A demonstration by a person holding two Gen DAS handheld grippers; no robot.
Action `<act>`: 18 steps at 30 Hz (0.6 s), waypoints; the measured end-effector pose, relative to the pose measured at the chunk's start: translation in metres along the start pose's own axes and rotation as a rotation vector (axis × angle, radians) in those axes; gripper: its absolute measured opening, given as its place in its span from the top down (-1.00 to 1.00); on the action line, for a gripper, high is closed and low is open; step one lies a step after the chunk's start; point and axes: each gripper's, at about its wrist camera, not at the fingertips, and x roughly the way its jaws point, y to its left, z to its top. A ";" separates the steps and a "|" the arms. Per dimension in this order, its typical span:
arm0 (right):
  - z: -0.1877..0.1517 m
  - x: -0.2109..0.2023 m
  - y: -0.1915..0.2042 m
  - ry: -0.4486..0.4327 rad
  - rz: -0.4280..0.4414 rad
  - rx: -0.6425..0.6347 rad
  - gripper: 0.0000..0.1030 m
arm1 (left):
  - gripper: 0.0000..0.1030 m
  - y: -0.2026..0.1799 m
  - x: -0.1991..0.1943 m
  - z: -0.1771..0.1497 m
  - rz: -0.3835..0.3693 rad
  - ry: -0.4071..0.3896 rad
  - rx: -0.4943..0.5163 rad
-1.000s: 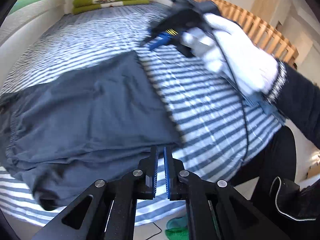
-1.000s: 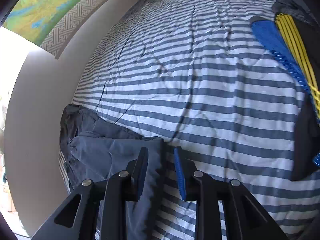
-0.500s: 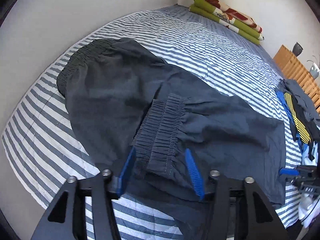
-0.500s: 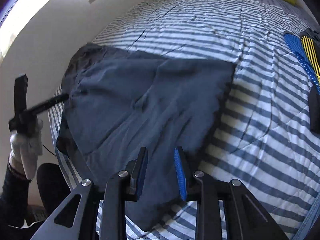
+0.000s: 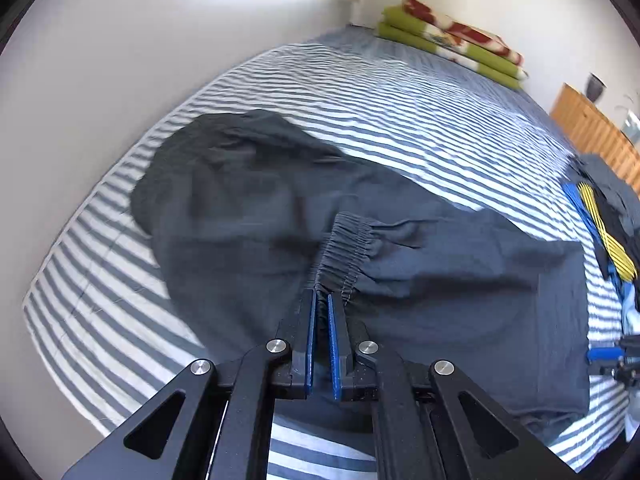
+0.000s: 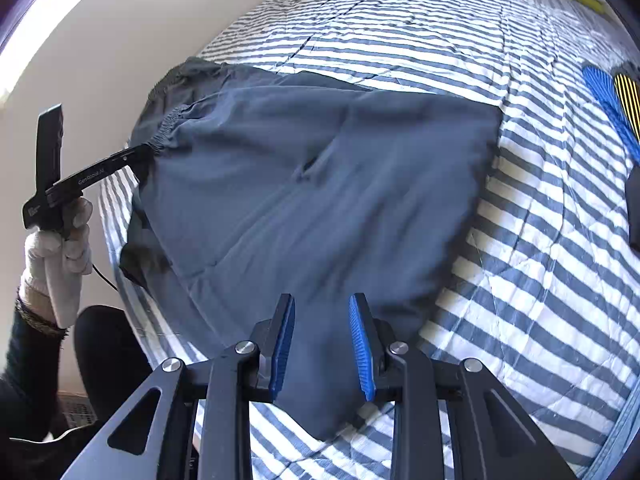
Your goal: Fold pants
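- On striped bedspread (image 6: 540,280): dark pants (image 6: 320,184), partly folded.
- Left gripper (image 5: 322,300), marked "Gen Robot AI": jaws just closing, clamped on elastic cuff (image 5: 348,248).
- Right gripper (image 6: 322,312): jaws apart over fabric.

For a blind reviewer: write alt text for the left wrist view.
The left gripper, jaws nearly shut, pinches the gathered elastic cuff of dark grey pants spread on a blue-and-white striped bed. A folded green blanket lies at the far end, and other clothes lie at the right edge.
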 end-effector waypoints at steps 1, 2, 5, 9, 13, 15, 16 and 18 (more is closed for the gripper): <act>-0.002 -0.001 -0.001 0.002 0.006 0.004 0.45 | 0.88 0.008 0.007 0.000 -0.003 0.023 -0.024; -0.001 0.000 -0.001 0.002 -0.001 0.001 0.44 | 0.82 0.012 0.017 -0.001 -0.027 0.066 -0.032; -0.002 0.005 -0.003 0.009 -0.039 0.003 0.42 | 0.52 0.012 0.027 -0.003 -0.006 0.120 0.000; -0.002 0.004 -0.022 -0.005 -0.041 0.087 0.36 | 0.25 0.009 -0.009 -0.002 0.003 0.016 -0.010; -0.009 0.011 -0.029 0.035 -0.025 0.087 0.36 | 0.25 -0.042 -0.039 -0.002 -0.062 -0.037 0.128; -0.015 0.013 -0.022 0.071 -0.063 0.017 0.36 | 0.25 -0.071 -0.041 -0.007 -0.108 -0.022 0.187; -0.016 0.011 -0.020 0.075 -0.069 -0.003 0.36 | 0.25 -0.085 -0.038 -0.009 -0.157 0.001 0.191; -0.013 0.000 -0.021 0.063 -0.049 0.001 0.36 | 0.25 -0.120 -0.034 -0.021 -0.265 0.047 0.214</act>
